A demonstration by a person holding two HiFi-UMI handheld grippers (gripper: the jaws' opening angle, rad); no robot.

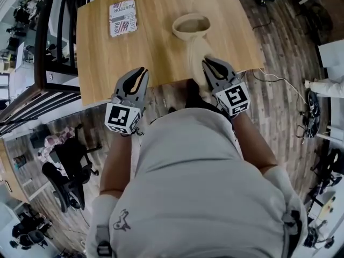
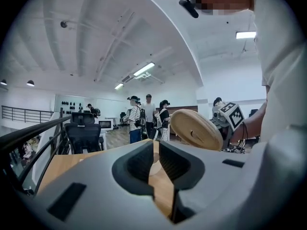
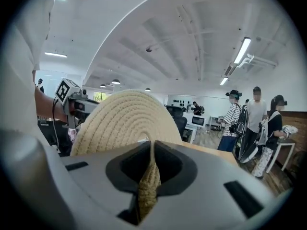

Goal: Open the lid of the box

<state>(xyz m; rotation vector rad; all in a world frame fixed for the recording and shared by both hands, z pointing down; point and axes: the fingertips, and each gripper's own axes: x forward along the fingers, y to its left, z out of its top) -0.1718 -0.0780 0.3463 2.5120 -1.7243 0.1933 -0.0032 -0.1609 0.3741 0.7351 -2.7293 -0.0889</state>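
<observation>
A slip is the risk seen here: the lid (image 1: 196, 55) is pinched only by its thin woven rim between the closed jaws of the right gripper (image 1: 209, 63), so any twist could work it loose. It is held on edge over the table's (image 1: 150, 52) near edge, apparently clear of the open box (image 1: 191, 27). The left gripper (image 1: 141, 73), closed on nothing, is kept left of the lid

Wooden table (image 1: 134, 63), printed packet (image 1: 122, 18) on it, black office chair (image 2: 85, 134)
</observation>
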